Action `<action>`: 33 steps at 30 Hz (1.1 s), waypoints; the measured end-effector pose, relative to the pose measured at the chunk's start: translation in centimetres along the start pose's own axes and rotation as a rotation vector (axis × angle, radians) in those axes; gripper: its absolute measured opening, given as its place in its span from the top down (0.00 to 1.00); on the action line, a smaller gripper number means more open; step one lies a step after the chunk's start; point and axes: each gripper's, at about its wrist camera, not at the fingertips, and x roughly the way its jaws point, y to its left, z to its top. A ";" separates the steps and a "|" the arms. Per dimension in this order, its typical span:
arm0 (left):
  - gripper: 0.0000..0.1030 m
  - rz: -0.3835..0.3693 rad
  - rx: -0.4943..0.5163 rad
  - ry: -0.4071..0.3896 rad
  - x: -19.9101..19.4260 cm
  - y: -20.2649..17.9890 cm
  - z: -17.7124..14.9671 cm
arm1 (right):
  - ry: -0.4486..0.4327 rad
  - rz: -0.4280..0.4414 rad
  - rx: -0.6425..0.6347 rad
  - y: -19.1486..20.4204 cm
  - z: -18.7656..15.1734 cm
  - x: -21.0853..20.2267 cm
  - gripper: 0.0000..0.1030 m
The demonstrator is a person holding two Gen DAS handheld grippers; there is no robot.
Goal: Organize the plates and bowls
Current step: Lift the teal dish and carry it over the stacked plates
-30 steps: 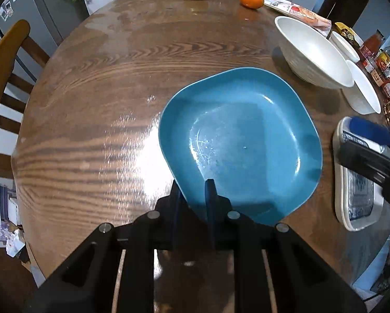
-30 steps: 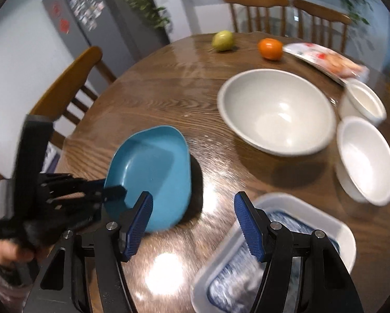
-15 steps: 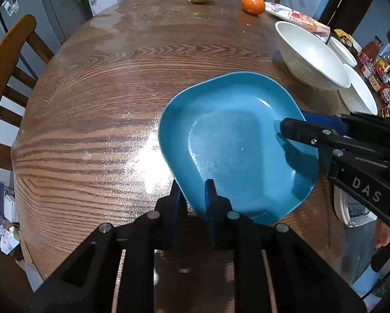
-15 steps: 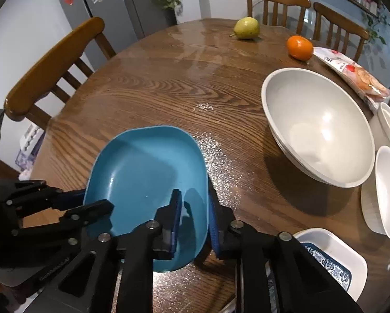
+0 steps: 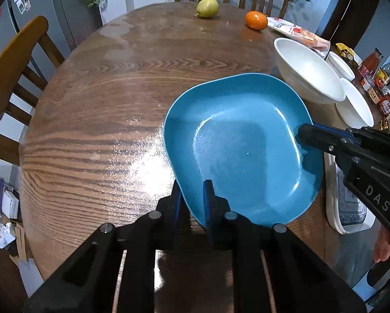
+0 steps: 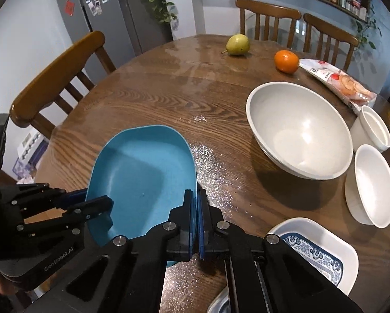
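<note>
I have the blue plate (image 5: 243, 140) pinched from two sides, tilted, over the round wooden table (image 5: 95, 109). My left gripper (image 5: 192, 198) is clamped on the plate's near rim, one finger over the inside and one under it. My right gripper (image 6: 196, 214) has just closed its jaws onto the opposite rim, and the blue pads now press the thin edge between them. In the left wrist view the right gripper reaches in from the right side and meets the plate at its far-right edge.

Just beyond the plate sits the large white bowl (image 6: 299, 130), with a smaller white bowl (image 6: 369, 185) and a small white cup (image 6: 375, 127) beside it. A white rectangular dish with a blue pattern (image 6: 315, 253) lies near my right gripper. At the far edge of the table rest a pear (image 6: 238, 44), an orange (image 6: 286, 61) and a snack packet (image 6: 338, 80).
</note>
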 end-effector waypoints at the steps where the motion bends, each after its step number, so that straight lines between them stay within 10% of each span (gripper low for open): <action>1: 0.88 0.001 0.003 -0.003 -0.1 0.0 0.0 | -0.002 0.001 0.003 0.0 0.0 -0.1 0.96; 33: 0.88 -0.054 0.174 -0.095 -4.8 -7.1 0.4 | -0.120 -0.032 0.164 -4.9 -3.3 -8.3 0.96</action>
